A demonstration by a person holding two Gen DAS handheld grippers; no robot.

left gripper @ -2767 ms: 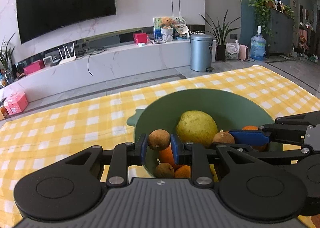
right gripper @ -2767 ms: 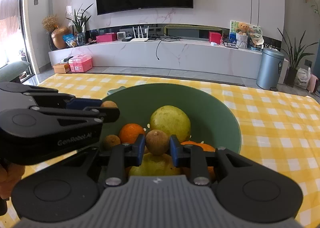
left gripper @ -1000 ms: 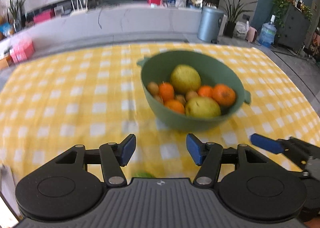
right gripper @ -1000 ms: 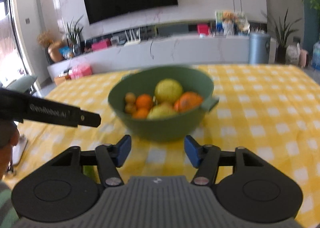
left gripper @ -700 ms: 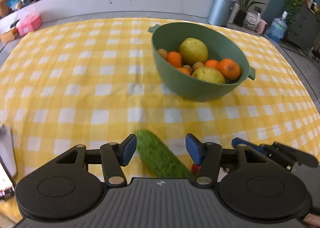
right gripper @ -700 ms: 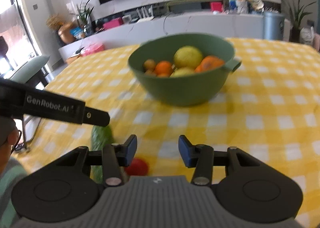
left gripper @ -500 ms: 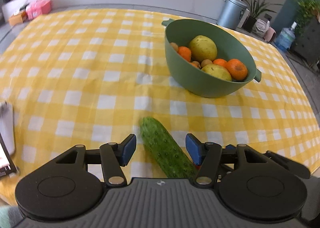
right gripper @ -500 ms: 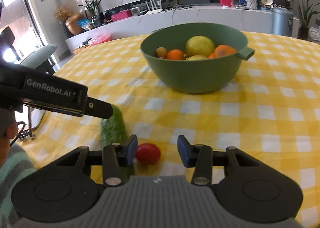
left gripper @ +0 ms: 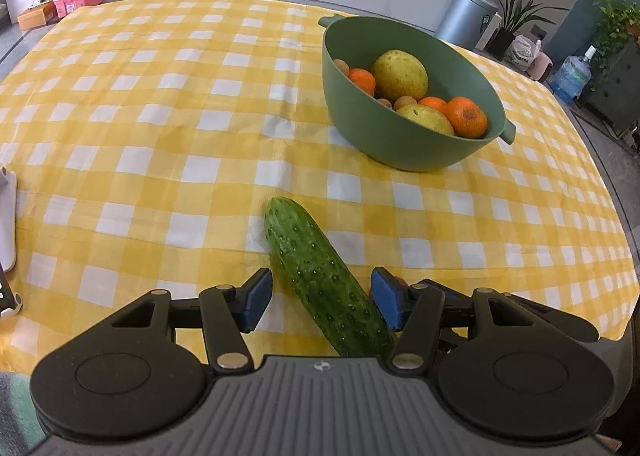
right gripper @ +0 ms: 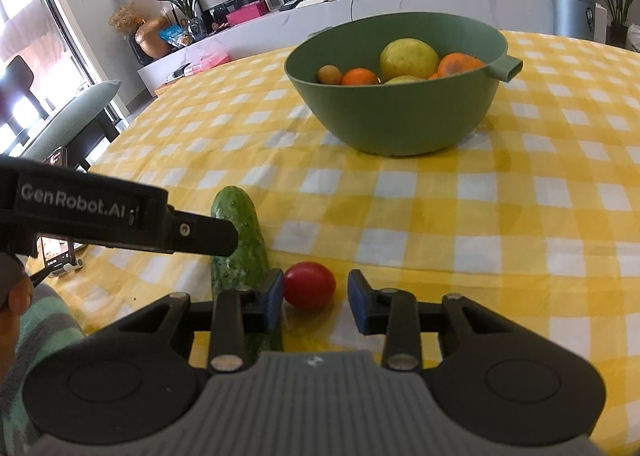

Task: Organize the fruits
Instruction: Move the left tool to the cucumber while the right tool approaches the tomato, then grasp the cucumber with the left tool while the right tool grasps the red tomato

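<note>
Both sets of tongs are down low at the near edge of the table (left gripper: 160, 159), which is covered with a yellow and white checked cloth. The left tongs (left gripper: 320, 302) stand apart, their blue pads on either side of a cucumber (left gripper: 324, 276) that lies flat on the cloth; neither pad presses on it, though the pad on the right of that view is very close to the skin. The cucumber runs slantwise, its far tip pointing off toward the bowl (left gripper: 384, 147).

Just beside it sits a small red tomato (right gripper: 309, 284), and the right tongs (right gripper: 314, 306) are closing around that. The tomato is between the pads, touching or nearly touching the pad next to the cucumber, while a clear gap shows at the other pad (so nothing is clamped yet). In the right wrist view the black arm of the left tongs crosses in front of the cucumber (right gripper: 240, 240).

The green bowl (right gripper: 400, 123) stands well apart from both, further up the table, with a stubby handle at its rim. Inside are a large yellow-green fruit (left gripper: 399, 73), a second one lower down, a few oranges (left gripper: 466, 116) and several small brown round fruits. A striped teal sleeve (right gripper: 44, 320) shows at the lower left of the right wrist view.
</note>
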